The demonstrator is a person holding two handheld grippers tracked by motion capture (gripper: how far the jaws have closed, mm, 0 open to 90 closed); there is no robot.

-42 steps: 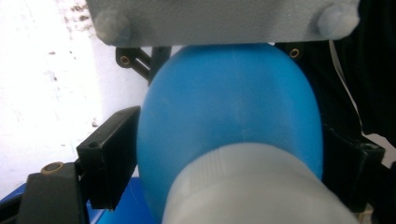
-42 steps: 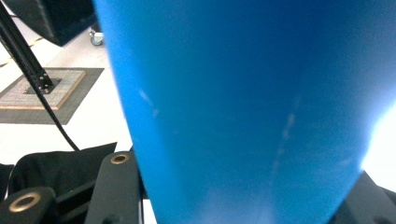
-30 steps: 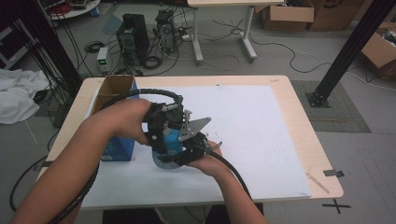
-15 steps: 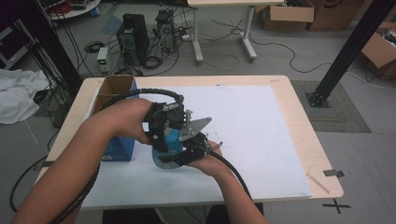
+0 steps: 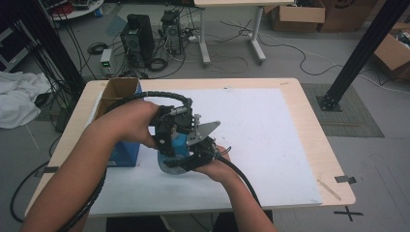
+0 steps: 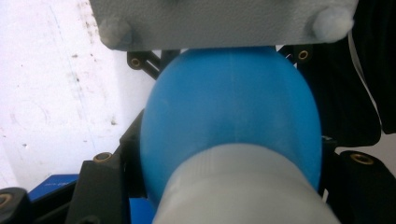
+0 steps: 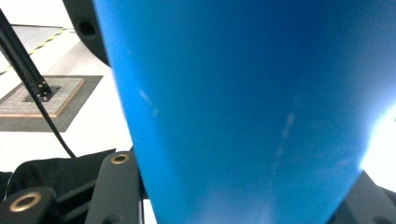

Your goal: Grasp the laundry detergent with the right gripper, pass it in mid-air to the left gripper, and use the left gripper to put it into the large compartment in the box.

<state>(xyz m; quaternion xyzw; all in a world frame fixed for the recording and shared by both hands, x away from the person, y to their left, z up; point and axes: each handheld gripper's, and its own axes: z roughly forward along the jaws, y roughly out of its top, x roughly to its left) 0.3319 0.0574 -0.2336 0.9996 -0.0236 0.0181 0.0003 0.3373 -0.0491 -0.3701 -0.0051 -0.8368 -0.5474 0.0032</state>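
at the left of the table (image 5: 309,125) an open cardboard box (image 5: 118,89) stands on a blue box (image 5: 123,152), just beside your left hand (image 5: 138,123). your left gripper (image 5: 169,137) comes down on the blue bottle (image 5: 174,154) from above; in the left gripper view its jaws sit against both sides of the grey cap (image 6: 243,186), closed on the bottle. your right gripper (image 5: 200,154) meets the bottle from the right, and in the right gripper view the blue body (image 7: 243,112) stands between its jaws, clamped. the bottle is over the white sheet (image 5: 270,130), near the front edge.
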